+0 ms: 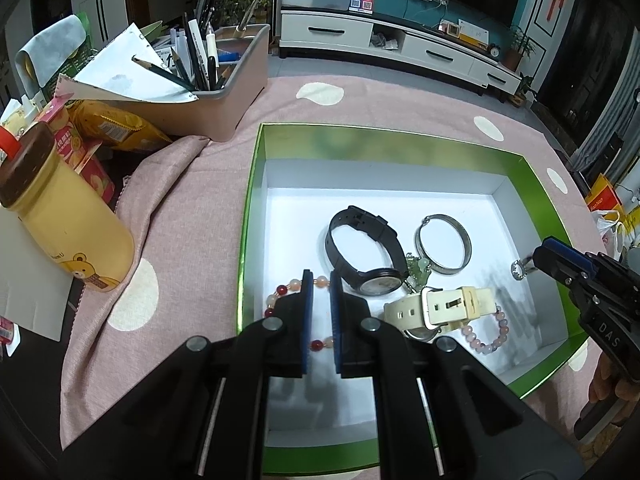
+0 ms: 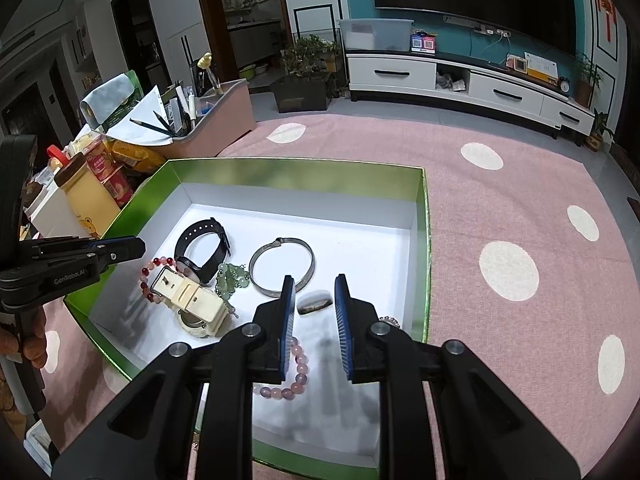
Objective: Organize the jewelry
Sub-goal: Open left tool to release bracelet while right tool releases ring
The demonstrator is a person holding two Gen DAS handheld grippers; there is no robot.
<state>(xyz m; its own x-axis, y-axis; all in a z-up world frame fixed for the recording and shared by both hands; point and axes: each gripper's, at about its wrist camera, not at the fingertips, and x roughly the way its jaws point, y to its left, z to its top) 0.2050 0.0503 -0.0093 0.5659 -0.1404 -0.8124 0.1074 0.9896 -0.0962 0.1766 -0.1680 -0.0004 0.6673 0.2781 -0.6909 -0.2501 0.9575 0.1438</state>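
Two tongs, my left tongs and right tongs, hang spread, pinching nothing, over the green box of jewelry.

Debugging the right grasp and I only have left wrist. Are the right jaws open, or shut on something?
Observer: Open. The right gripper shows a plain gap between its jaws.
Operator: Anything in that gap?
Observer: A small oval brownish piece lies on the floor of the green box, seen between them.
Operator: Pink bracelet out of the way?
Observer: No. The pink bead bracelet is partly hidden behind the gripper's left-hand finger.
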